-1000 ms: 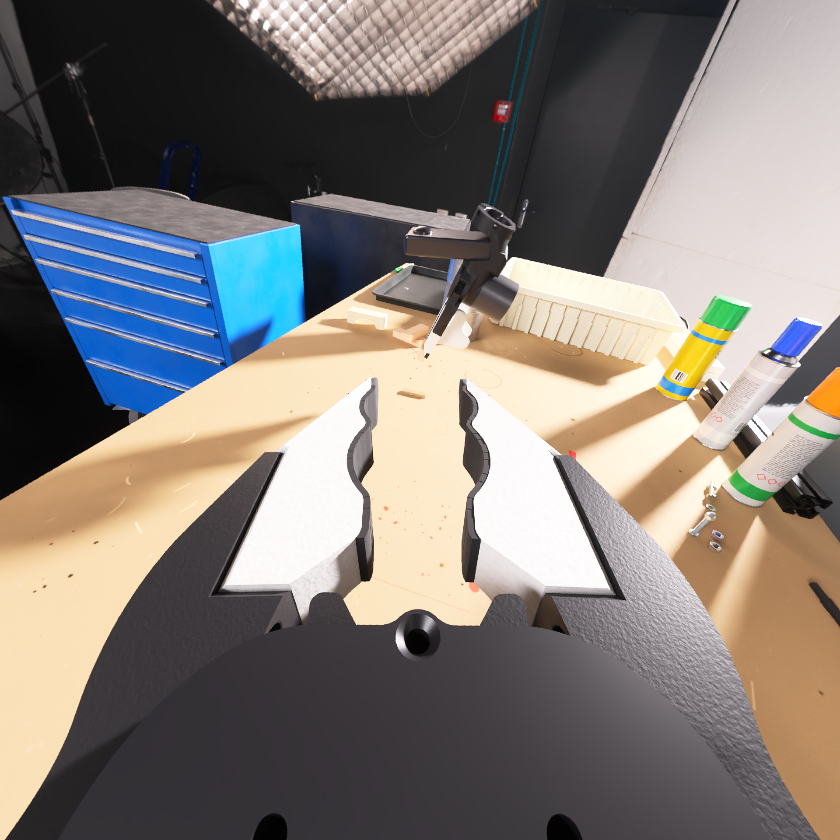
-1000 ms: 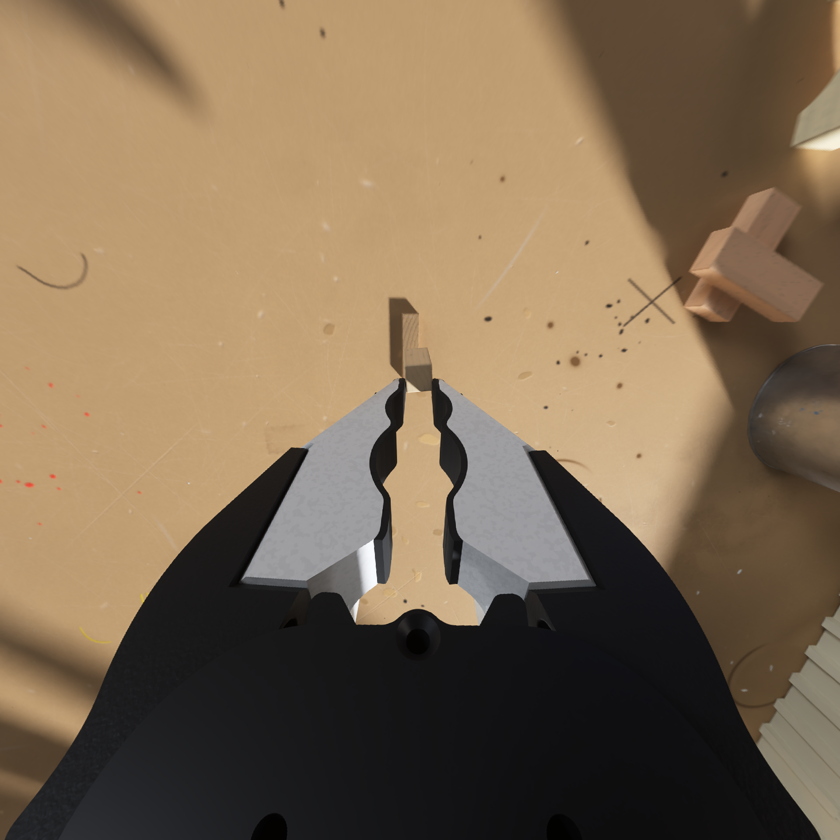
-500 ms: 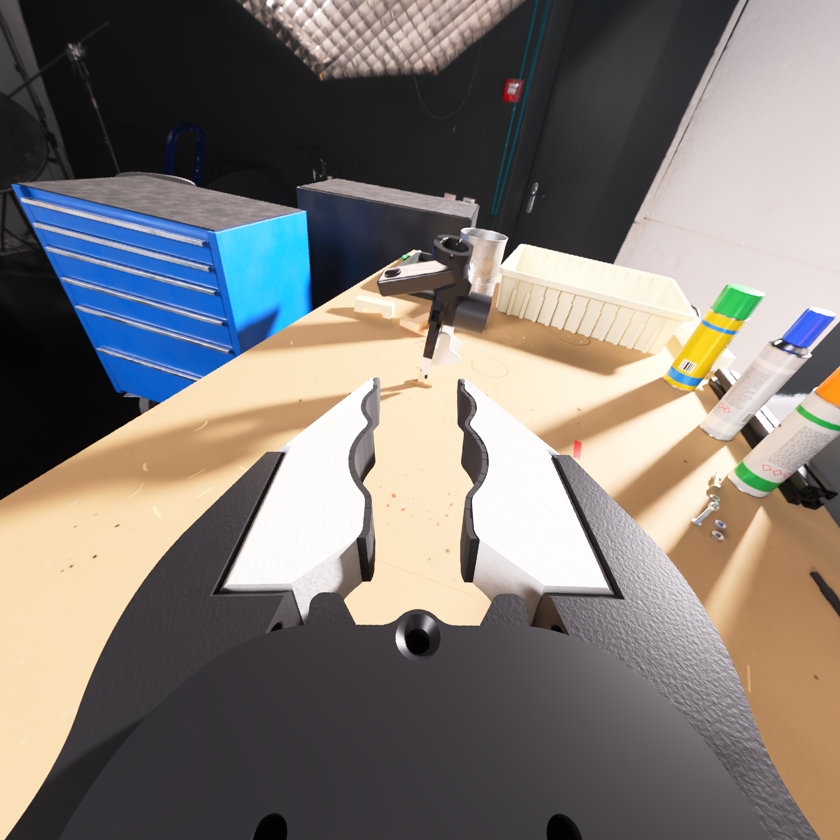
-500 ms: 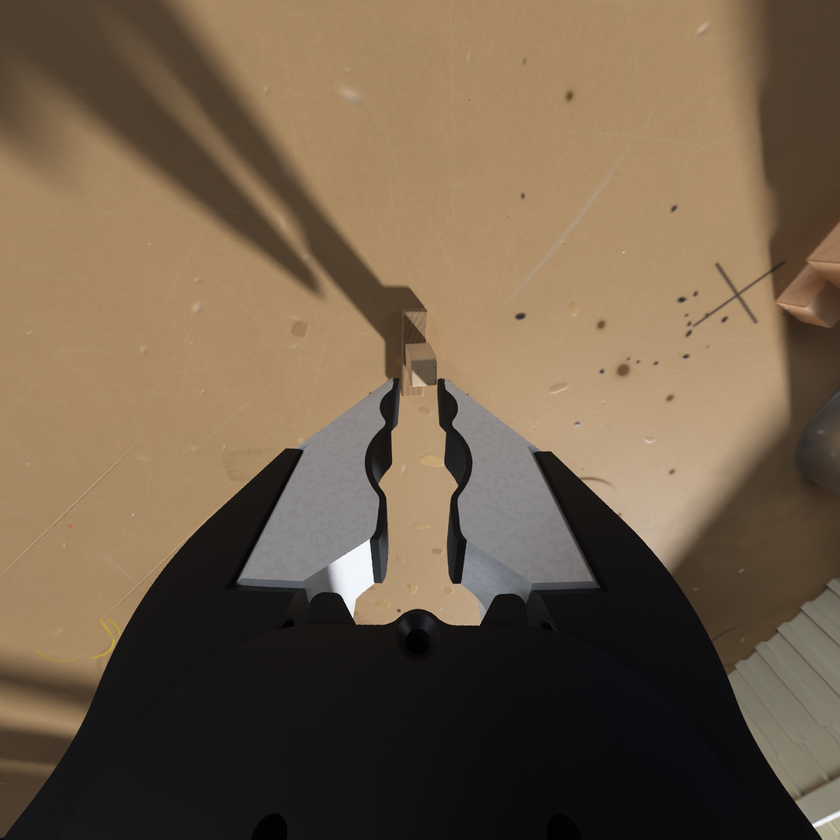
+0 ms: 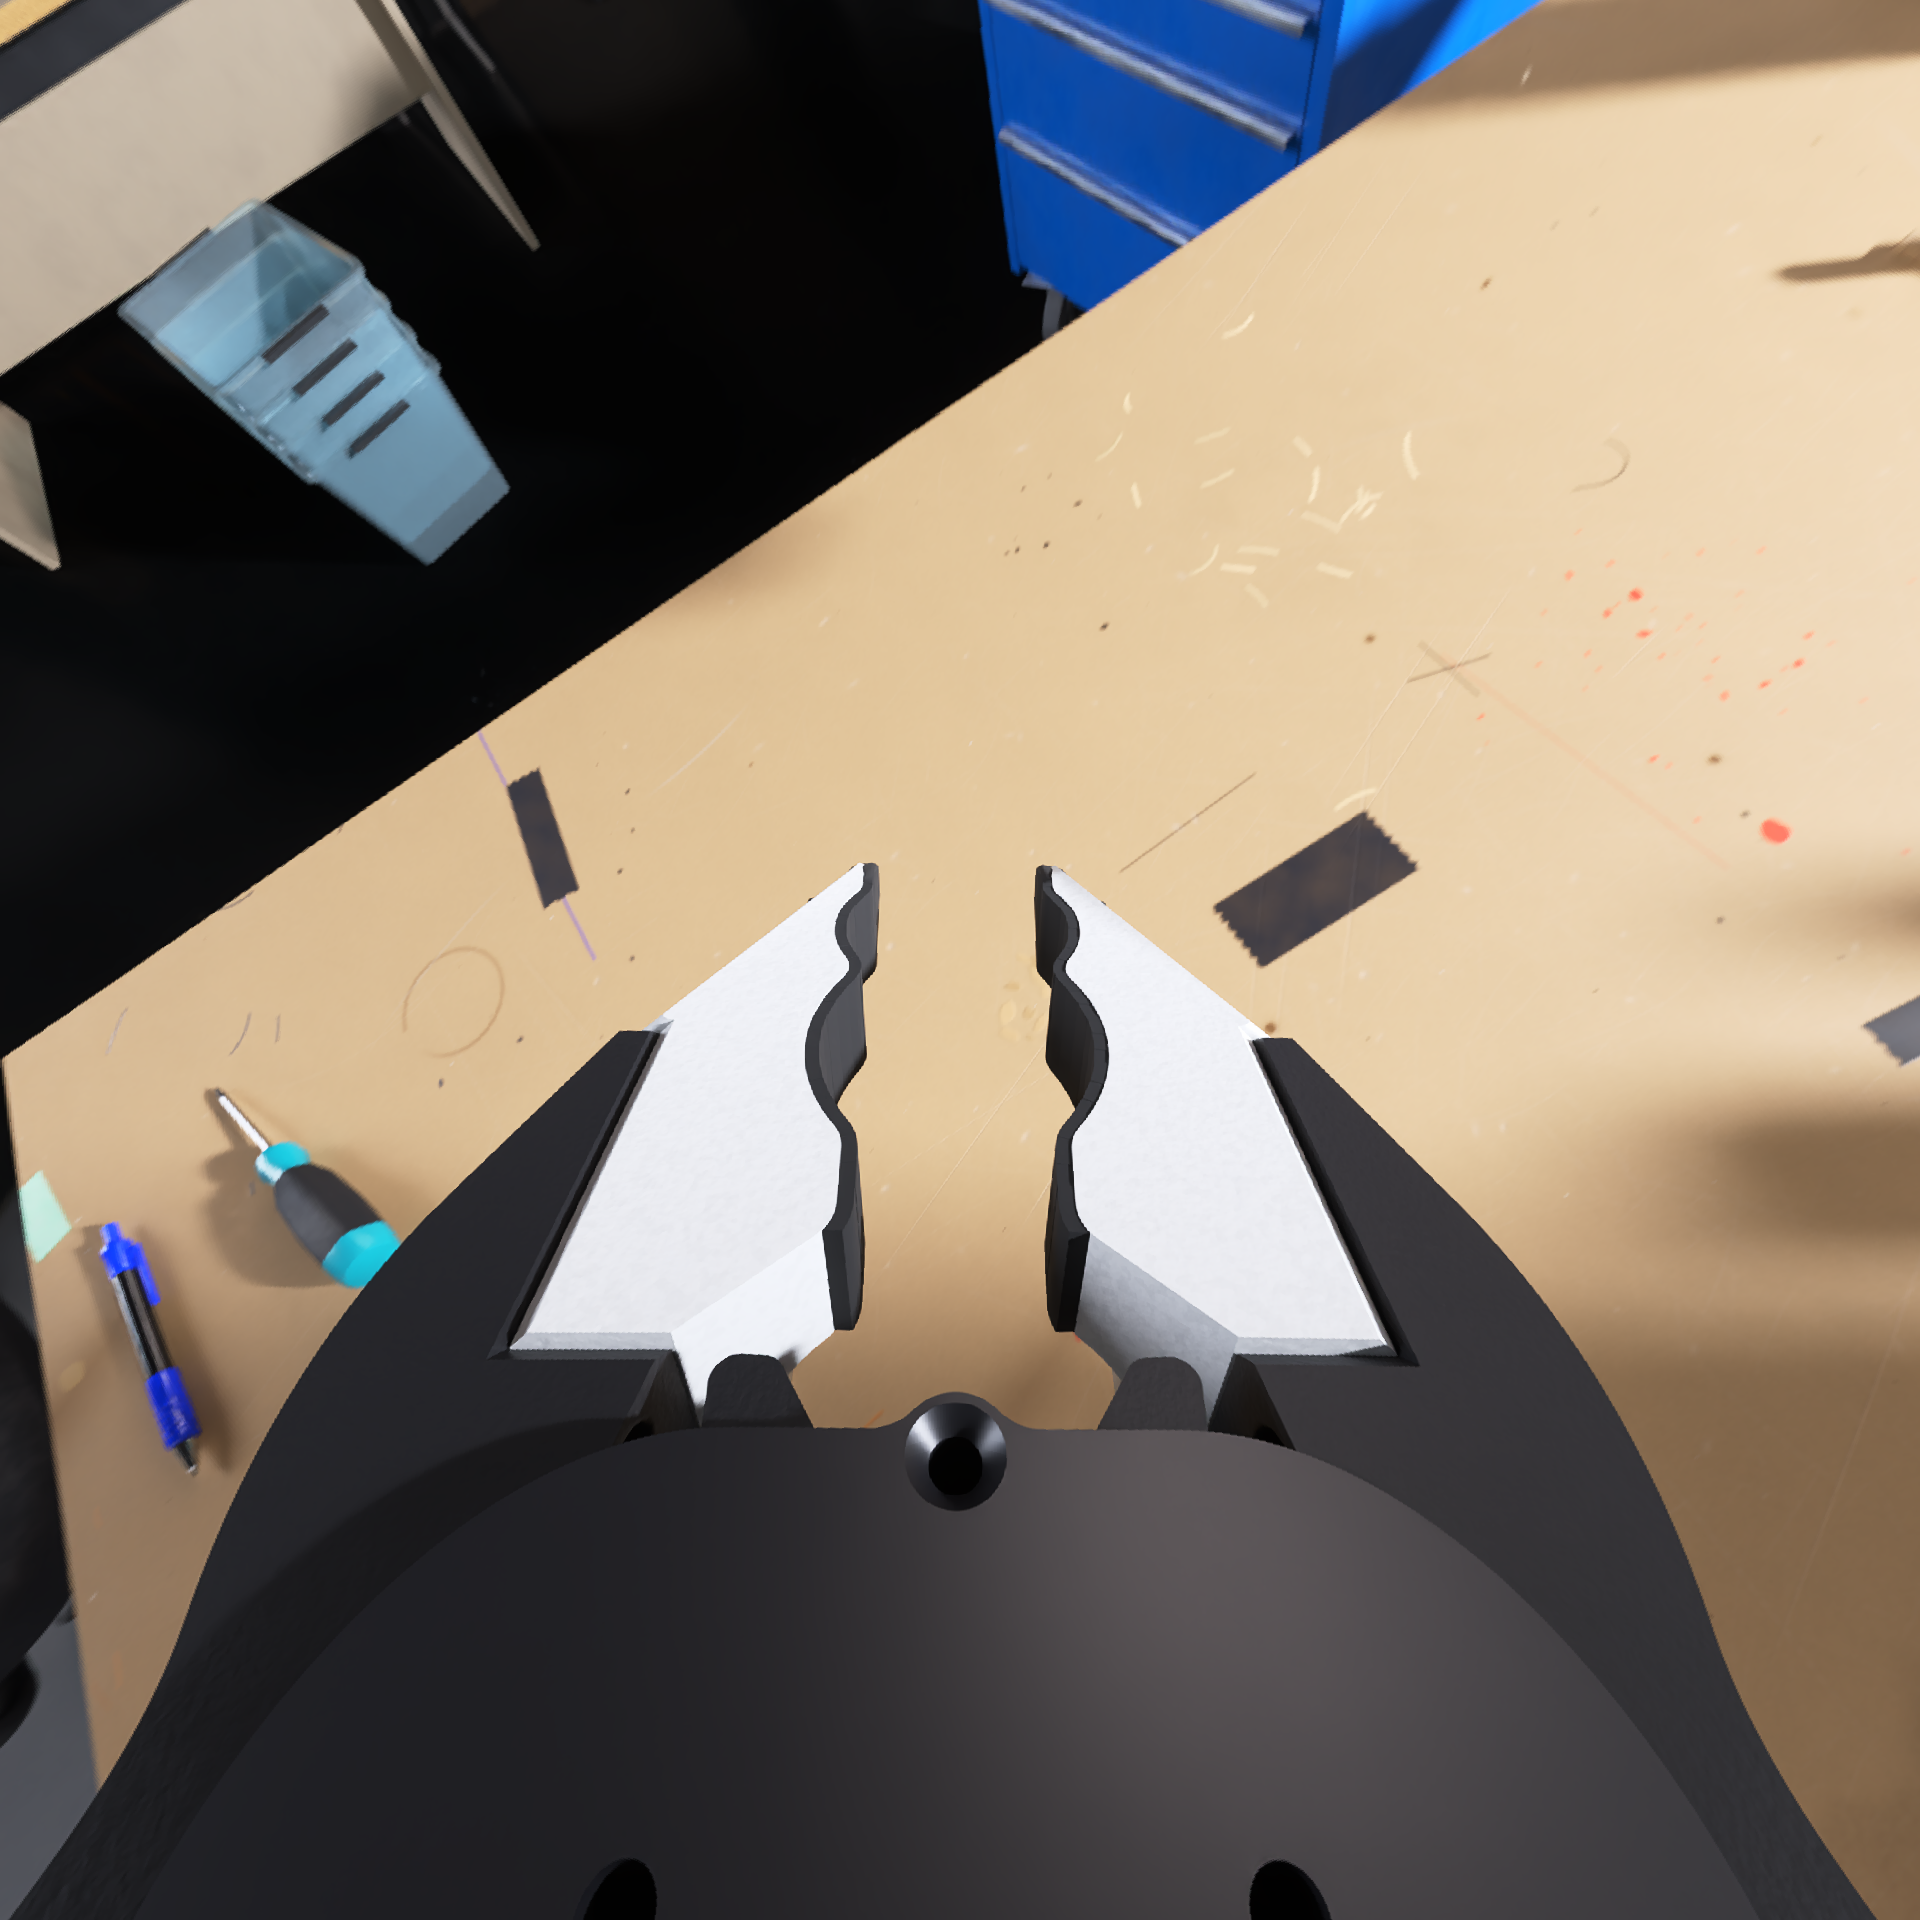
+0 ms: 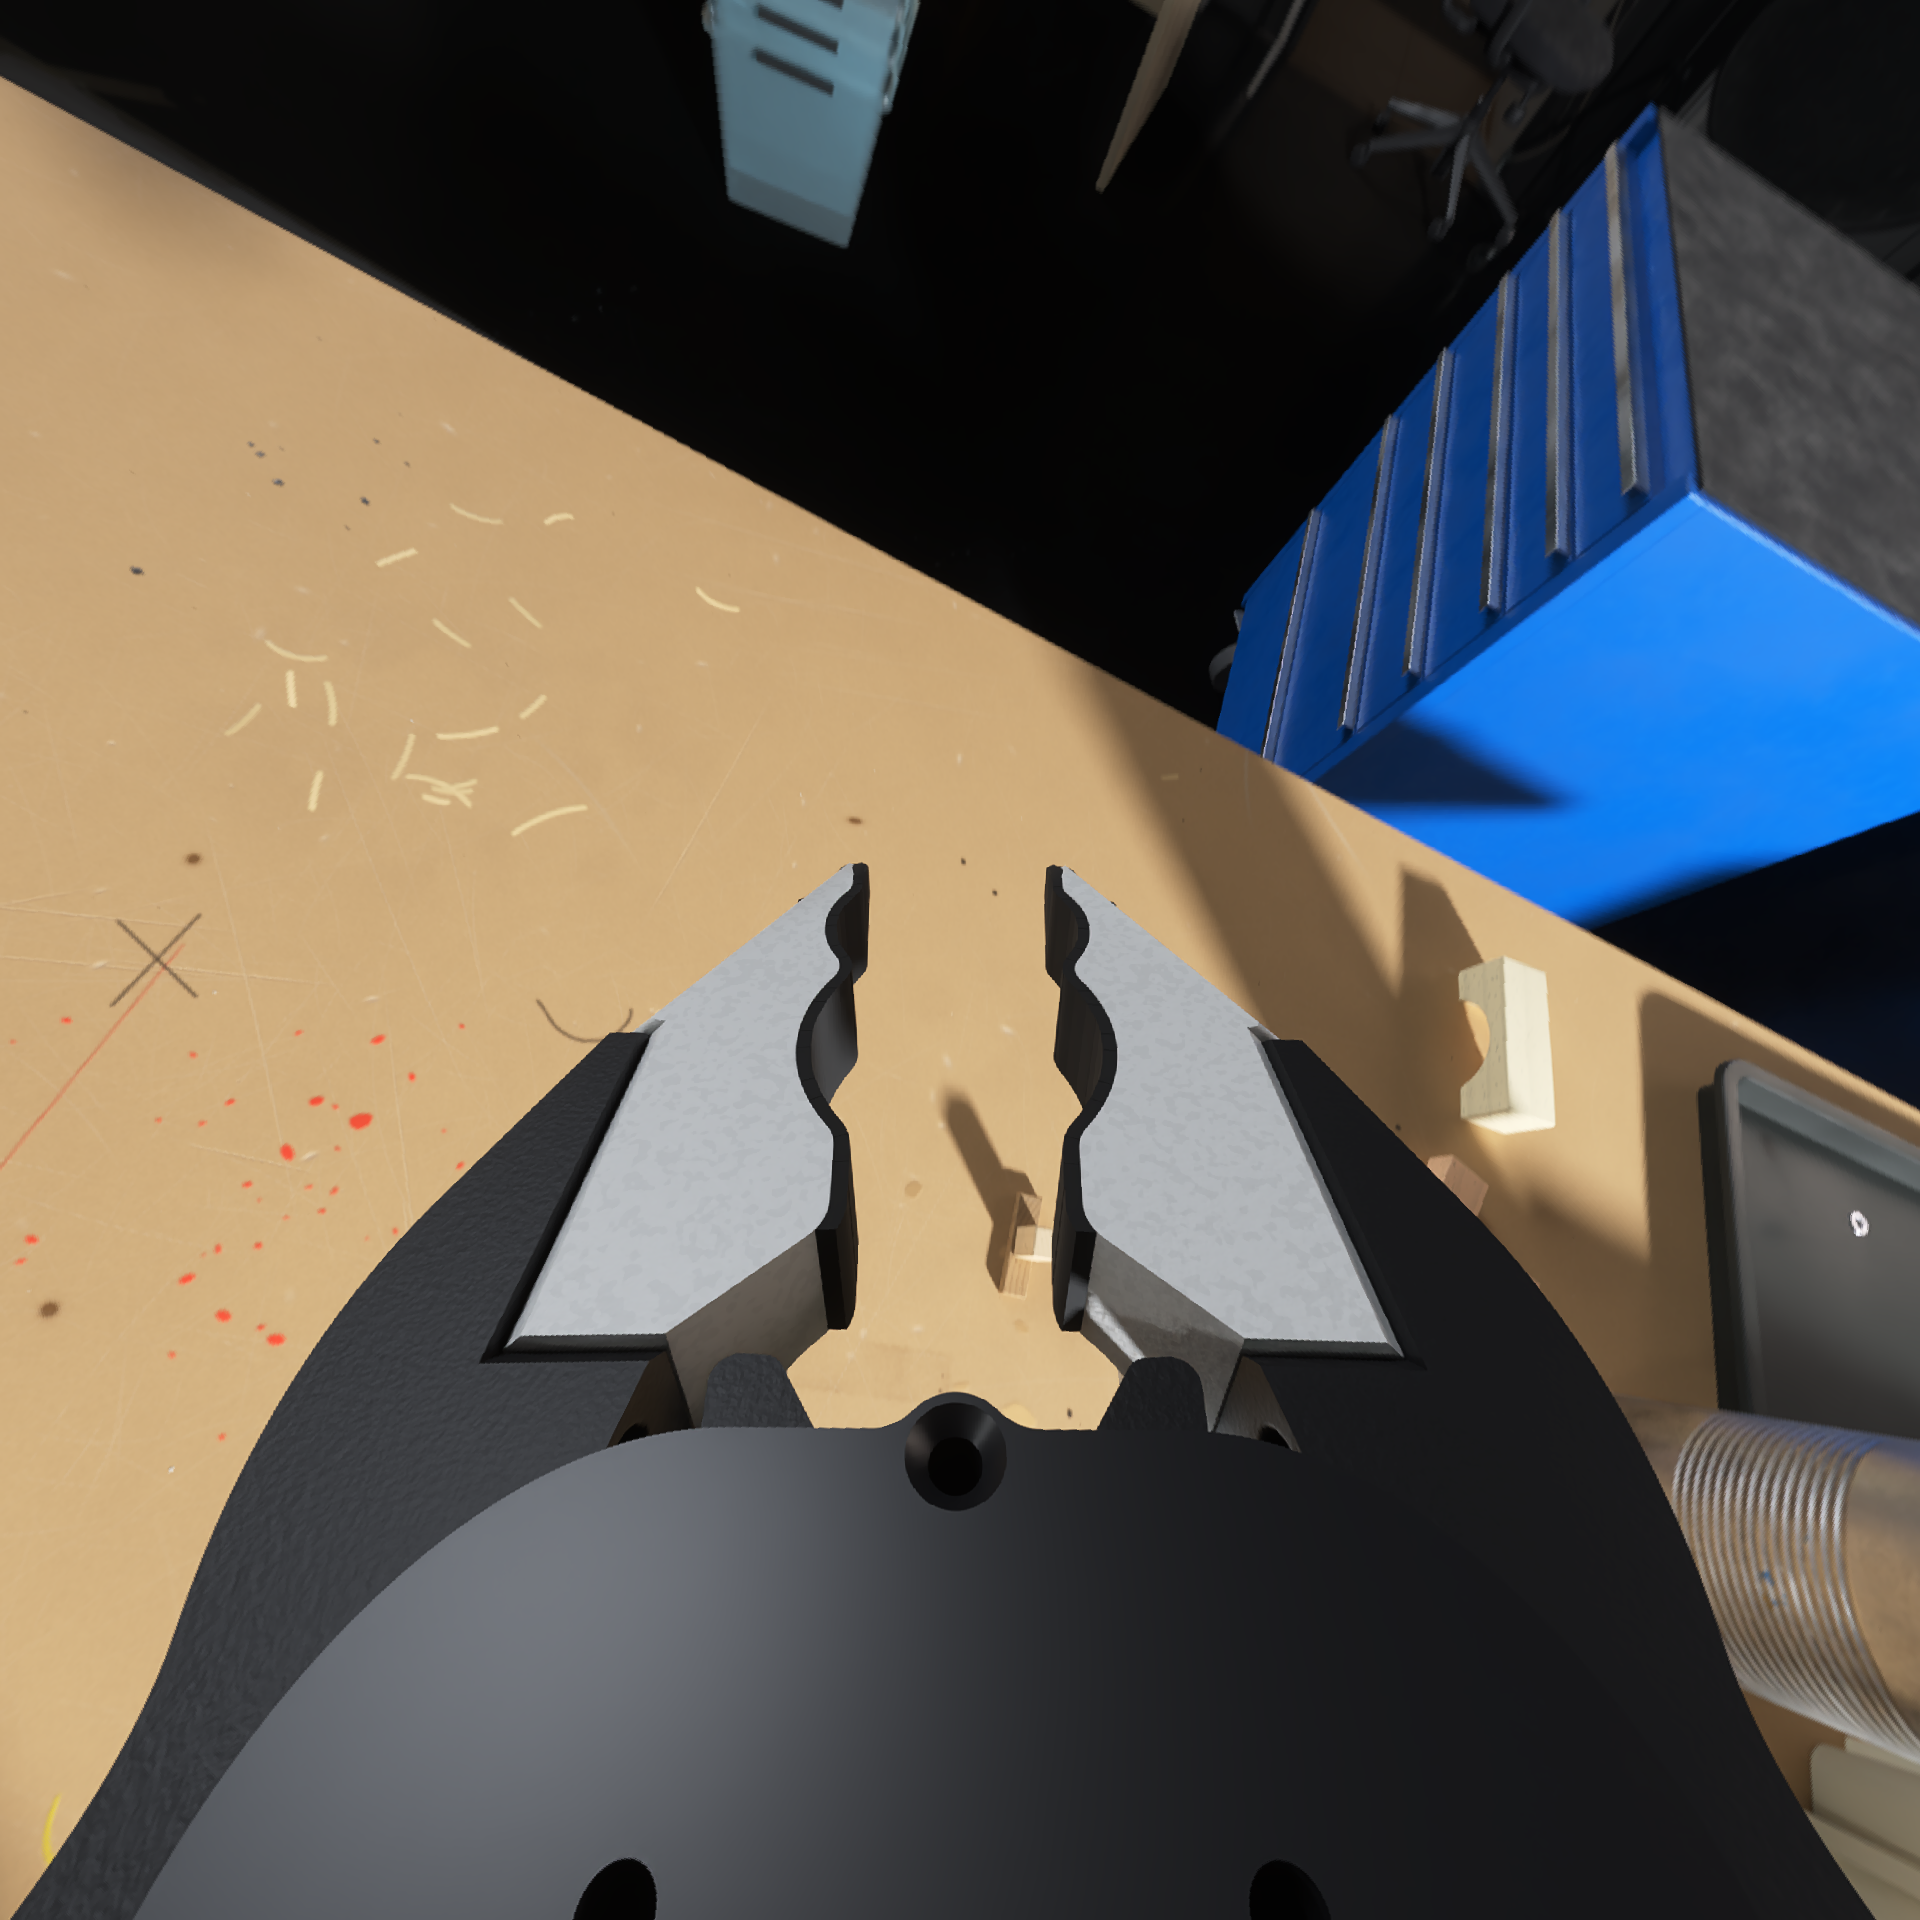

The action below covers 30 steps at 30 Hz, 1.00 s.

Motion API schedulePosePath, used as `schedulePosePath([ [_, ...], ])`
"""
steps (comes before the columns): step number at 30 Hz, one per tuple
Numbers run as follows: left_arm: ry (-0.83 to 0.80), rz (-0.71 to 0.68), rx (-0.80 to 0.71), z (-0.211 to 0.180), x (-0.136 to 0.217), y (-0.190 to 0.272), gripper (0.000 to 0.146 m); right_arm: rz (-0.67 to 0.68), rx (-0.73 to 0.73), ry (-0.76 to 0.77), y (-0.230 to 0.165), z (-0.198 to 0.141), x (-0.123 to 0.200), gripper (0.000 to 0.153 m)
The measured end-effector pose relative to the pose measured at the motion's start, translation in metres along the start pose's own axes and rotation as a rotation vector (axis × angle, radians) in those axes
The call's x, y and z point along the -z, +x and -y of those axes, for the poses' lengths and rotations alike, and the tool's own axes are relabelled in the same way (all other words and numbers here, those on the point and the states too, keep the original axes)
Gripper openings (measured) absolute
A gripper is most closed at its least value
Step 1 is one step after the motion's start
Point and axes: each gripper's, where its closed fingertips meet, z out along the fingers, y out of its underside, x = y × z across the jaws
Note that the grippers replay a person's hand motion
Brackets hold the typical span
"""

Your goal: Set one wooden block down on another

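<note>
In the right wrist view two small wooden blocks point(image 6: 1023, 1242) sit together on the tan workbench point(image 6: 416, 935), one seemingly resting on the other. They show far below, between my fingers and close beside the right finger point(image 6: 1174, 1122). My right gripper point(image 6: 956, 883) is open and empty, well above them. My left gripper point(image 5: 956, 883) is open and empty over a bare part of the bench point(image 5: 1351, 416). No block shows in the left wrist view.
Right wrist view: a pale block with a half-round notch point(image 6: 1507, 1044), a partly hidden wooden block point(image 6: 1460, 1184), a black tray point(image 6: 1818, 1247), a threaded metal cylinder point(image 6: 1787, 1558) and a blue drawer cabinet point(image 6: 1610, 623). Left wrist view: a screwdriver point(image 5: 301, 1205), a pen point(image 5: 151, 1351) and the bench edge point(image 5: 623, 665).
My right gripper opened, let go of the small block and drew up and back from the pair. My left gripper swung away and now looks down at the bench's near corner.
</note>
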Motion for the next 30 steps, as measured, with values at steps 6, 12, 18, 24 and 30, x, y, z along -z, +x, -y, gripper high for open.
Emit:
schedulePosePath([
  [6, -0.059, 0.025, -0.092, -0.011, -0.019, -0.012, 0.036, -0.02, 0.041, 0.014, -0.003, 0.005, -0.006, 0.034],
  [12, -0.125, -0.055, -0.234, -0.046, -0.087, -0.039, 0.036, 0.01, 0.09, -0.005, -0.014, 0.003, -0.016, 0.037],
  [18, -0.089, -0.172, -0.19, -0.068, -0.145, -0.047, 0.034, 0.027, 0.127, -0.027, -0.02, 0.0, -0.024, 0.037],
  [24, -0.15, -0.182, -0.212, -0.084, -0.172, -0.045, 0.034, 0.044, 0.155, -0.038, -0.026, -0.002, -0.027, 0.037],
  [30, -0.253, -0.152, -0.275, -0.1, -0.197, -0.04, 0.036, 0.051, 0.183, -0.047, -0.029, -0.003, -0.029, 0.037],
])
